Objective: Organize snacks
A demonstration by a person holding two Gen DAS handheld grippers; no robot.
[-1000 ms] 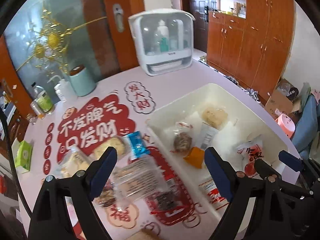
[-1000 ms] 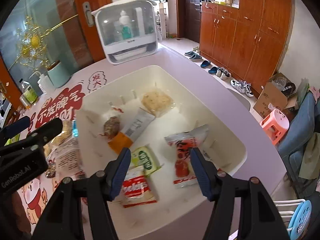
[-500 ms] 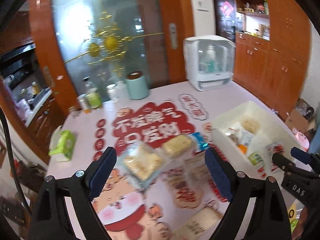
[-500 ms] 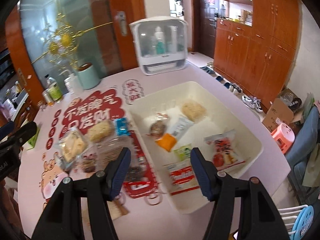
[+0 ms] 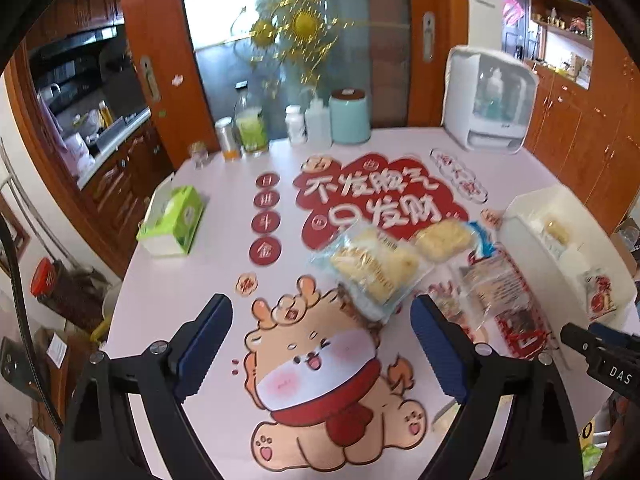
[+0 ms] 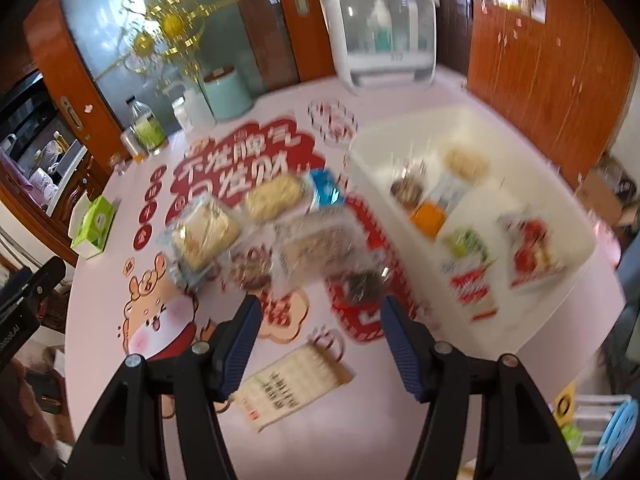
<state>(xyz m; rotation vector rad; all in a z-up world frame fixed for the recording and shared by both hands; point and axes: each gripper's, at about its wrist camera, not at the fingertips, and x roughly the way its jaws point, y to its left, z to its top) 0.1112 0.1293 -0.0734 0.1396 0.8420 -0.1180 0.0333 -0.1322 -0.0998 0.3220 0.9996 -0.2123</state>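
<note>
The left gripper (image 5: 320, 344) was wide and empty; the right gripper (image 6: 320, 336) was part-open, empty. The clear crinkly bag of yellow cakes (image 5: 372, 268) looked light, soft and slippery; pinching its near edge seemed best.

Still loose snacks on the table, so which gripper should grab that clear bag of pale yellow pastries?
Left, probably. The left gripper is open, and the clear bag of pale yellow pastries lies just ahead between its fingers.
</note>
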